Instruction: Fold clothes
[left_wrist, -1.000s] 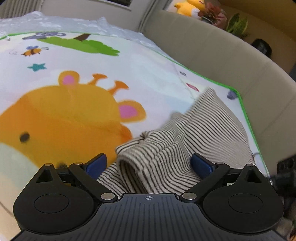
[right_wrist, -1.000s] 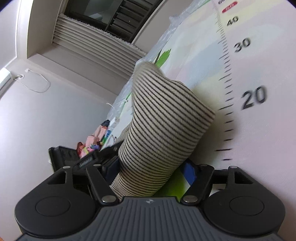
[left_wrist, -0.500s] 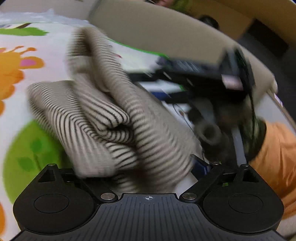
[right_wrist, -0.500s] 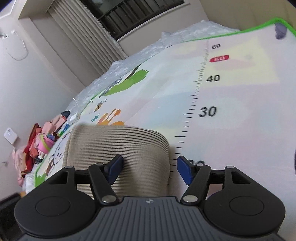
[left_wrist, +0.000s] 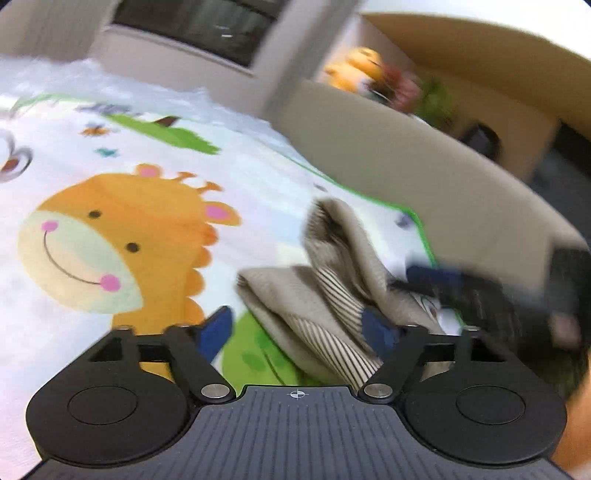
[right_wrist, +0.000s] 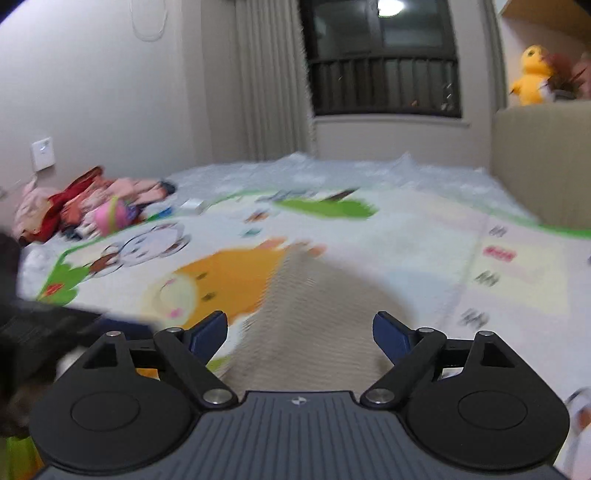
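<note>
On the giraffe mat (left_wrist: 122, 236), striped garment (left_wrist: 332, 295) at my one o'clock; left gripper (left_wrist: 299, 328) just narrowed, not pinching; right gripper (right_wrist: 299, 332) just spread, releasing the fold, I judge

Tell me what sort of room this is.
Probably a home bedroom or playroom: a cartoon giraffe play mat, a dark curtained window, a yellow plush toy on a ledge, and piled clothes.

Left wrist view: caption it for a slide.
Left gripper closing beside a rumpled striped garment on a giraffe-print play mat.
</note>
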